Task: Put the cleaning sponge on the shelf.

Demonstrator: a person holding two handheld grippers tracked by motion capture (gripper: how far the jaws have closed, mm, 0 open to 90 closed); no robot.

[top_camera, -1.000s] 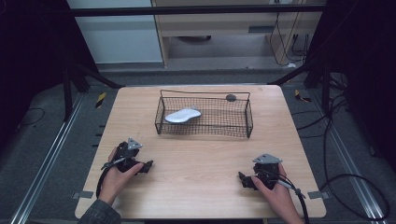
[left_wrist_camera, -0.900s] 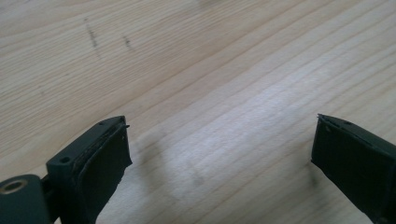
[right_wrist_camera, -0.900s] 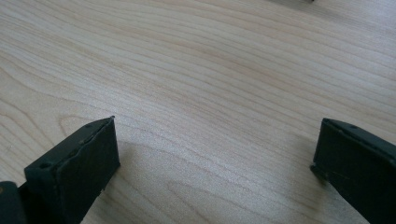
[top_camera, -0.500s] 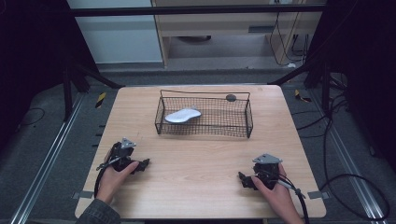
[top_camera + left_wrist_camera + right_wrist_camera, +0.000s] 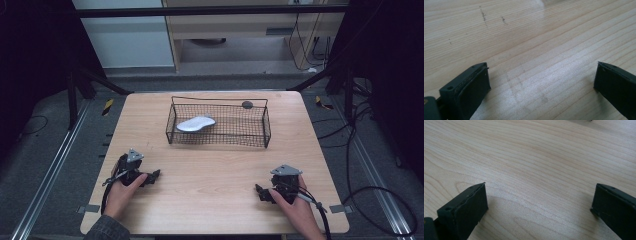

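A black wire basket [image 5: 218, 143] stands at the far middle of the wooden table [image 5: 210, 170]. Inside it, toward its left end, lies a white computer mouse [image 5: 195, 123]. A small dark round object [image 5: 247, 104] sits at the basket's far rim. My left gripper [image 5: 154, 174] rests low near the table's front left, held by a hand, its jaws wide apart over bare wood [image 5: 541, 75]. My right gripper [image 5: 259, 191] rests near the front right, also open, with bare wood [image 5: 539, 192] between its jaws.
Metal rails run along the floor on both sides of the table. Cables lie on the floor at the right. A dark frame bar crosses behind the table, with a cabinet beyond it.
My left gripper has slid a little toward the table's front edge. The right gripper, the basket and the mouse have stayed put.
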